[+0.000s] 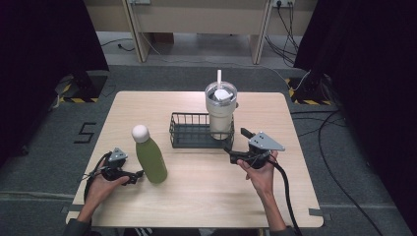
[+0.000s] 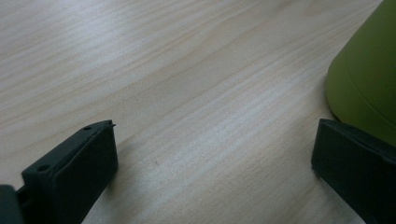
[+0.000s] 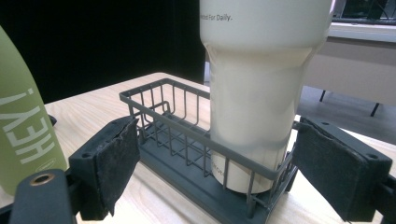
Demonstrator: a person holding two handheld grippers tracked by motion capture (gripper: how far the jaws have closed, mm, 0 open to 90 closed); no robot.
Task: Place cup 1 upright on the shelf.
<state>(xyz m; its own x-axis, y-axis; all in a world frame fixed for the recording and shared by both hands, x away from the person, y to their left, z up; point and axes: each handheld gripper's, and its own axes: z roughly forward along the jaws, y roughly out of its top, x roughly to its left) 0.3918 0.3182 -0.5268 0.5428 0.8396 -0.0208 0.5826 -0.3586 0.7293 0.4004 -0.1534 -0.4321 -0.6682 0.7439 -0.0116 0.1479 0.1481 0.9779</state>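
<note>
A green bottle (image 1: 150, 160) with a white cap stands upright at the front left of the wooden table (image 1: 206, 196). A cream tumbler (image 1: 220, 112) with a lid and straw stands in the right end of a dark wire basket (image 1: 189, 132). My left gripper (image 1: 134, 177) is open, low over the table just left of the bottle's base; its own view has the bottle (image 2: 366, 79) beside the right jaw. My right gripper (image 1: 237, 142) is open just in front of the basket's right end, facing the tumbler (image 3: 257, 84) and basket (image 3: 161, 114), with nothing between its jaws.
The left part of the basket holds nothing. Bare tabletop (image 2: 187, 70) stretches ahead of the left gripper. The green bottle (image 3: 23, 130) also stands at the left of the right gripper view. Cables (image 1: 324, 123) lie on the floor at the right.
</note>
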